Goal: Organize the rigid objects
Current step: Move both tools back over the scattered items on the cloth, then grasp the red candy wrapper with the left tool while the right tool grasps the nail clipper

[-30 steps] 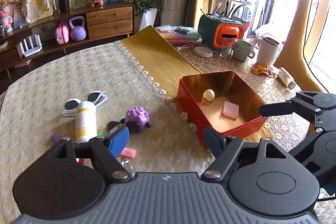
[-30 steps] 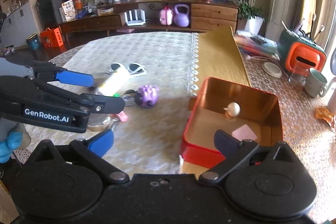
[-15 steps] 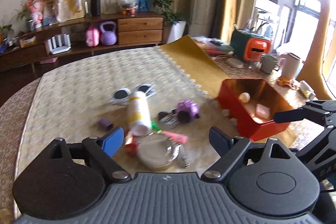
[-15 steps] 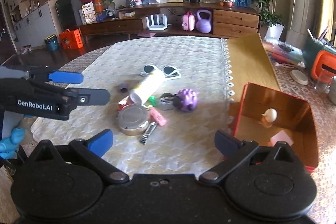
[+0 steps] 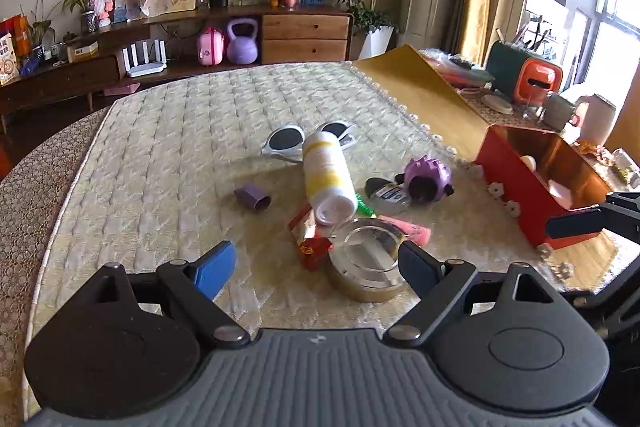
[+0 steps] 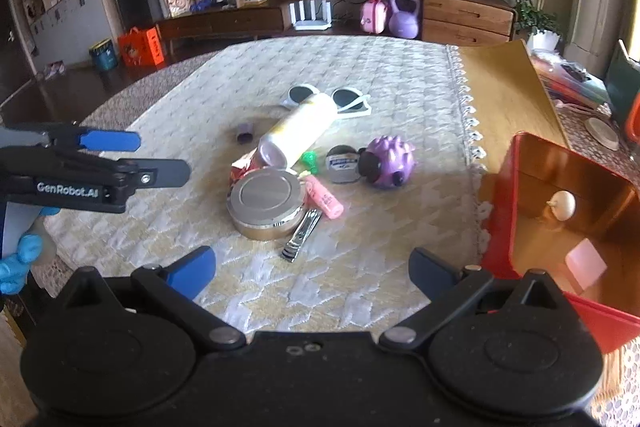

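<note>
Clutter sits mid-table in my left wrist view: a white cylindrical bottle with yellow bands [image 5: 327, 179] lies on its side across white-framed sunglasses [image 5: 308, 141], with a purple spiky toy [image 5: 427, 179] to its right, a small purple cap [image 5: 253, 197] to its left and a round gold tin with a silver lid [image 5: 370, 261] nearest me. My left gripper [image 5: 316, 267] hangs above the quilted cream cloth [image 5: 160, 163] with its jaws wide and nothing between them; the tin lies just beyond its right finger. The red metal box with a copper lining [image 5: 520, 187] stands at the right, holding a small cream ball and a pink block. From my right wrist view, the right gripper [image 6: 312, 269] also stands spread and empty, above the cloth, short of a silver nail clipper [image 6: 302, 235] that lies beside the tin [image 6: 266, 201] and a pink tube [image 6: 324, 201]. The box [image 6: 500, 227] is at the right, the left gripper [image 6: 132, 159] at the left, held by a blue-gloved hand [image 6: 18, 265]
</note>
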Demonstrator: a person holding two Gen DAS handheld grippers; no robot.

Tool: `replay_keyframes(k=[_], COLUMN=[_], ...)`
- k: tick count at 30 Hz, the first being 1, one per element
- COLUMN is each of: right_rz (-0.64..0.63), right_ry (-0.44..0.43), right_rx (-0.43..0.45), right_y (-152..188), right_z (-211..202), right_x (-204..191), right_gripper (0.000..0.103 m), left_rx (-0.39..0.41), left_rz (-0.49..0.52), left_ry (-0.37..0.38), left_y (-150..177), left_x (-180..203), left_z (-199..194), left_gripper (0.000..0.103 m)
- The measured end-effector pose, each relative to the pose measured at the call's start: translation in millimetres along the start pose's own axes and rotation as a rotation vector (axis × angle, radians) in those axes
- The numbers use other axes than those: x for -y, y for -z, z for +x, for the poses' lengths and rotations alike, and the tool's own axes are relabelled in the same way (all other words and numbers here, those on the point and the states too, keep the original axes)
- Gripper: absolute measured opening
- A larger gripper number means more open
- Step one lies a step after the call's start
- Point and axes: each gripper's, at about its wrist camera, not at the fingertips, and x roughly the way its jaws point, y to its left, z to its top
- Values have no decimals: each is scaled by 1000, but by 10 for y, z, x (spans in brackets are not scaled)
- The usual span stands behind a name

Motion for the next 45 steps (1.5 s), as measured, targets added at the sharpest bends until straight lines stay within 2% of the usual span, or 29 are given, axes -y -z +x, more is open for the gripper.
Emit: replay_keyframes(k=[7, 13, 18, 32, 37, 40, 42, 45], right_rz=[-53, -59, -67, -78, -95, -107, -109, -116], right_ry=[6, 16, 22, 25, 30, 24, 21, 24], right_rx=[-33, -64, -67, -74, -65, -61, -59, -54], right_y=[10, -15, -33, -86, -80, -73, -68, -61], right_z=[298, 529, 644, 868, 882, 868, 860, 848], right_x=[-68, -76, -99, -161, -140, -119, -114, -109], right_gripper=[101, 89, 79, 69, 61, 58, 56, 50], left_rx=[-39, -69, -102, -136, -135, -129, -127, -121], left_rz=[-64, -118, -124, -133, -114, -95, -84, -56], left_ry=[-43, -80, -110, -126, -104, -82, -67, -83], left_y=[-27, -92, -106, -164, -153, -142, -134, -112], left_x=[-129, -221, -240, -276, -257, -222, -201, -168], left_z=[351, 606, 796, 1042, 1062, 1054, 1047, 1032], left_gripper=[89, 89, 89, 88, 78, 66, 54, 42])
